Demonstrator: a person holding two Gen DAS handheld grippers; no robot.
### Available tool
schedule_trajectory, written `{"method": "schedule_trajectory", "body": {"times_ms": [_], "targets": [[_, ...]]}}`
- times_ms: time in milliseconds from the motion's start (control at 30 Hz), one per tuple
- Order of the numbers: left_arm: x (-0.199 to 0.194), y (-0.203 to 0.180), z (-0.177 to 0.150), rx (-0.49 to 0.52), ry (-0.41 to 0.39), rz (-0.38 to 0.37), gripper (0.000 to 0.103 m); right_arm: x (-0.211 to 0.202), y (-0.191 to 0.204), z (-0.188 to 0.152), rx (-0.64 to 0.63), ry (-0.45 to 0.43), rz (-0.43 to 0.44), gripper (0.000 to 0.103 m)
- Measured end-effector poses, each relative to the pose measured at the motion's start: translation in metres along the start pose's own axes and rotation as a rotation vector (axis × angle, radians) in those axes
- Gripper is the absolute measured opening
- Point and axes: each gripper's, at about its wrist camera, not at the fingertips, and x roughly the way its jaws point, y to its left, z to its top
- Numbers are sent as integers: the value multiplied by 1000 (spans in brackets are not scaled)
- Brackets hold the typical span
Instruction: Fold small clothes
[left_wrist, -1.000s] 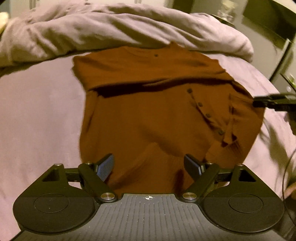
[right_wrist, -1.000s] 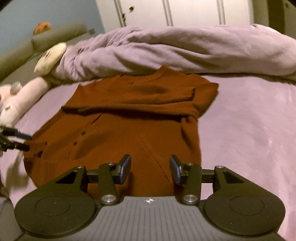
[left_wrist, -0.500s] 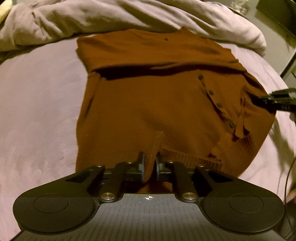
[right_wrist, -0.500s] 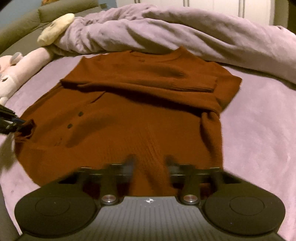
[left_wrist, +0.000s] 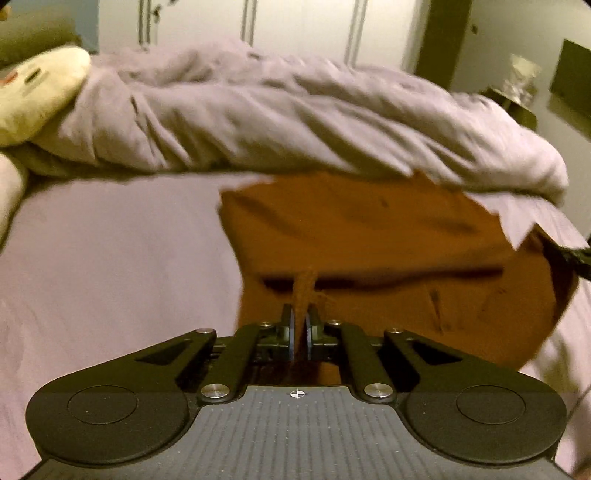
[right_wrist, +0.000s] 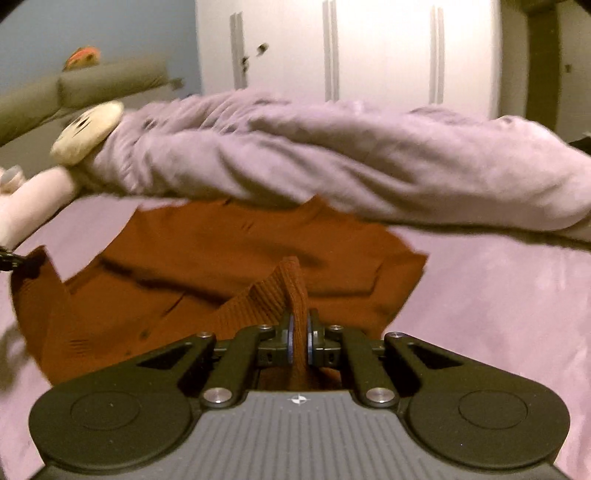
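Observation:
A rust-brown knitted cardigan lies on the pink bed sheet, sleeves folded across its chest. It also shows in the right wrist view. My left gripper is shut on the cardigan's hem, which is lifted off the sheet. My right gripper is shut on the ribbed hem at the other corner, also raised. The other gripper's tip shows at the right edge of the left view and the left edge of the right view.
A bunched lilac duvet lies across the bed just behind the cardigan's collar. Plush toys sit at the far left. White wardrobe doors stand behind the bed.
Both grippers closed on the cardigan's bottom hem, then lifted it and carried it toward the collar. The views now tilt up toward the duvet and wardrobe.

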Motion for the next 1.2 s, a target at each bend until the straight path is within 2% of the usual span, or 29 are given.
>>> {"method": "schedule_trajectory", "body": {"times_ms": [267, 600, 700, 767, 900, 967, 1000, 1033, 1067, 1133, 1200], "targets": [[40, 10, 71, -44, -116, 68, 7, 33, -23, 38, 62, -105, -173, 5], [138, 9, 127, -31, -105, 212, 7, 118, -35, 83, 30, -113, -303, 5], [160, 10, 131, -36, -104, 233, 7, 147, -43, 90, 19, -95, -340, 5], [177, 9, 129, -22, -88, 277, 8, 163, -48, 90, 16, -74, -354, 5], [214, 6, 109, 32, 15, 345, 10, 189, -54, 80, -19, -3, -347, 5], [217, 7, 97, 14, 24, 323, 20, 193, -63, 74, 17, 34, -355, 6], [216, 7, 94, 7, 24, 315, 24, 189, -67, 71, 46, 30, -340, 6], [214, 7, 91, -1, 21, 301, 32, 185, -71, 68, 73, 34, -312, 7], [212, 8, 90, -8, 17, 296, 39, 182, -76, 65, 102, 48, -262, 10], [207, 11, 89, -33, 14, 268, 44, 178, -80, 61, 124, 70, -194, 29], [202, 13, 90, -63, 21, 222, 49, 176, -79, 58, 126, 69, -154, 31]]}}
